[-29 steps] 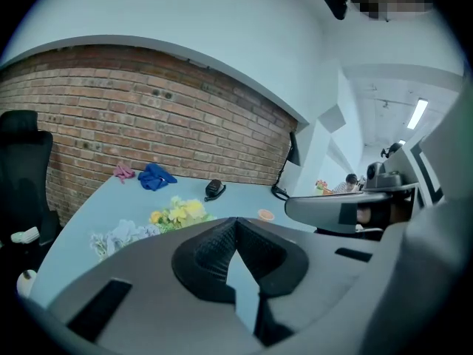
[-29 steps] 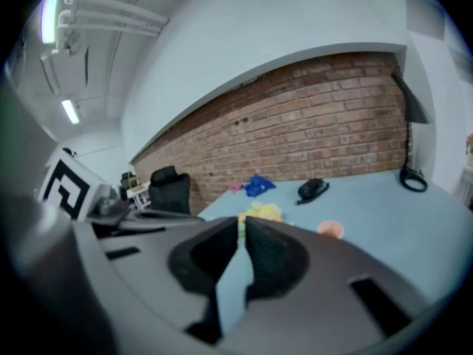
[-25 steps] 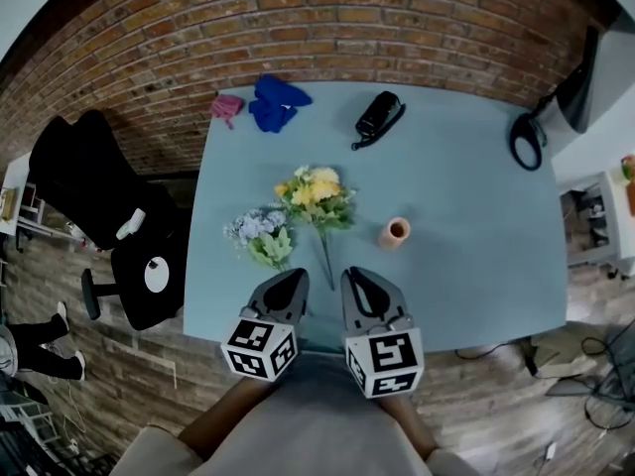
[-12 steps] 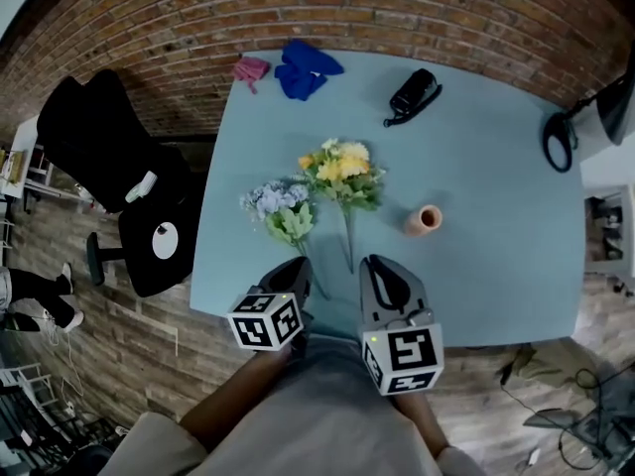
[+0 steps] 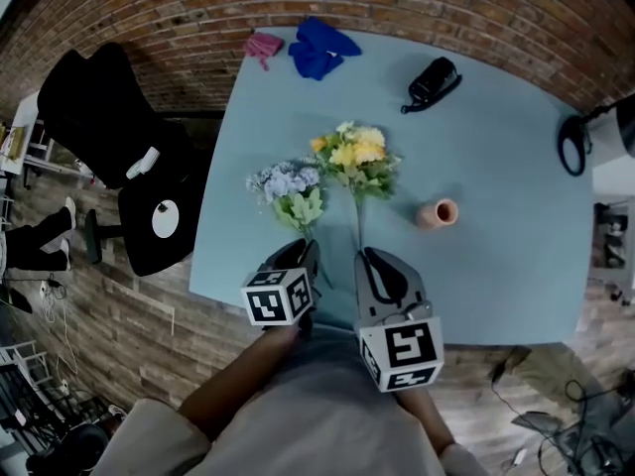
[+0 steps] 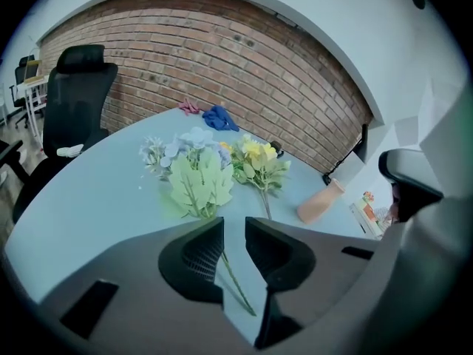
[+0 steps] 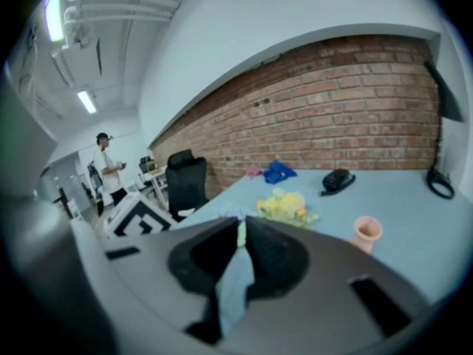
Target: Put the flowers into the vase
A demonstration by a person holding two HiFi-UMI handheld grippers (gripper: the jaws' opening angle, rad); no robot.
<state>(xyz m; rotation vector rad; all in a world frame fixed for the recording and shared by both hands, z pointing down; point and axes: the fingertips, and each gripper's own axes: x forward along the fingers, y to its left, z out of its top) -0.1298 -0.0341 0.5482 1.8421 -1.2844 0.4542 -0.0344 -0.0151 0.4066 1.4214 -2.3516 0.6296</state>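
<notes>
In the head view, the only print I can read is the black-and-white square pattern on each gripper's cube. The left gripper [image 5: 301,258] sits over the near edge of the table [image 5: 496,157], its tips at the stem end of the lavender bunch [image 5: 288,188]. The right gripper [image 5: 370,260] is just beside it, below the stem of the yellow bunch [image 5: 355,157]. The vase [image 5: 437,213] stands ahead and to the right of the right gripper, apart from both bunches, with bare tabletop beyond it. A blue cloth [image 5: 322,48] and a black object [image 5: 434,79] lie well ahead, near the far edge. Compared with a second ago, the left gripper is closer to the lavender stem, while the flowers and vase keep their layout.

In the left gripper view, the jaws of the left gripper [image 6: 233,231] have just been opening and stand apart. The thin stem [image 6: 235,291] shows in the gap, and the pads do not press on it. The leaves start just ahead.

In the right gripper view, the right gripper [image 7: 242,231] is closed on nothing. The yellow bunch [image 7: 284,205] lies ahead and the vase [image 7: 366,231] ahead to the right.
</notes>
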